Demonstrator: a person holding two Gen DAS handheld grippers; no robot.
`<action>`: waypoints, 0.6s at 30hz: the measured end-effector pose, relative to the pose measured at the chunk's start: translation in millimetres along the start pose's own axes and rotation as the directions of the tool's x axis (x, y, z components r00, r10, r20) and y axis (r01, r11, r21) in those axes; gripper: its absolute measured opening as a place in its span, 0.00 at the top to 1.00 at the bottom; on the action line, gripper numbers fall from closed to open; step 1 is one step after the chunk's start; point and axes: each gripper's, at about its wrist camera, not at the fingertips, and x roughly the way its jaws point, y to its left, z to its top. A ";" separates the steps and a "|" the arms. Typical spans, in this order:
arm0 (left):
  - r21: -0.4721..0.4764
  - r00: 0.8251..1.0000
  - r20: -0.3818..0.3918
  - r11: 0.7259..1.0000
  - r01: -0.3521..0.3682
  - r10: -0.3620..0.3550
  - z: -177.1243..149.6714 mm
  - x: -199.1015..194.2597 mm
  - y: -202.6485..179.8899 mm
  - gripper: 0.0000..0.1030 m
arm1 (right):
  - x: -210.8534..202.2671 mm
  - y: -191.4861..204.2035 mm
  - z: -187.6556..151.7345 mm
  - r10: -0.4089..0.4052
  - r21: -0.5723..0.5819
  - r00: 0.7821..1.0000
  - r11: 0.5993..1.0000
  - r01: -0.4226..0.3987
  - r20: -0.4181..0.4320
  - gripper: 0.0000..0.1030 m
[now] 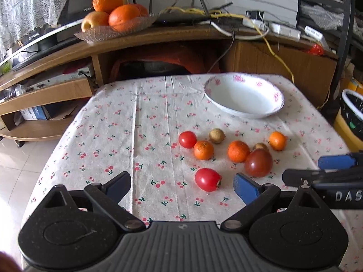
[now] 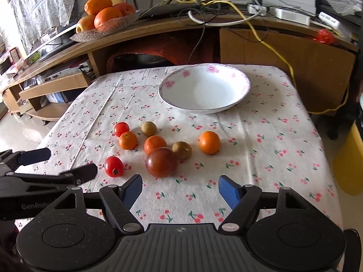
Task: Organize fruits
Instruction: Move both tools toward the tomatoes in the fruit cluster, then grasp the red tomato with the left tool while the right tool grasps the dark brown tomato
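Note:
A white bowl with pink flowers stands empty at the far side of the cherry-print table. Before it lie loose fruits: a big dark red tomato, two small red tomatoes, three small oranges and two brown longans. My left gripper is open just short of the near small tomato. My right gripper is open, just short of the dark tomato. Neither holds anything.
The table ends at a tiled floor on the left. Behind it runs a wooden TV stand with a glass dish of big oranges and tangled cables. A yellow bin stands at the right.

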 end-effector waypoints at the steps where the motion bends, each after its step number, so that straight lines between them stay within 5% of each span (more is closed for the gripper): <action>1: 0.000 1.000 -0.010 1.000 0.003 -0.003 -0.5 4.5 0.6 0.00 | 3.5 0.0 1.6 0.002 0.001 1.000 1.000 -0.002 -0.006 0.34; 18: 0.018 0.998 -0.043 0.999 0.037 -0.036 8.9 44.8 2.3 0.19 | 50.5 -3.6 23.9 0.135 0.074 0.984 0.989 -0.127 -0.114 0.61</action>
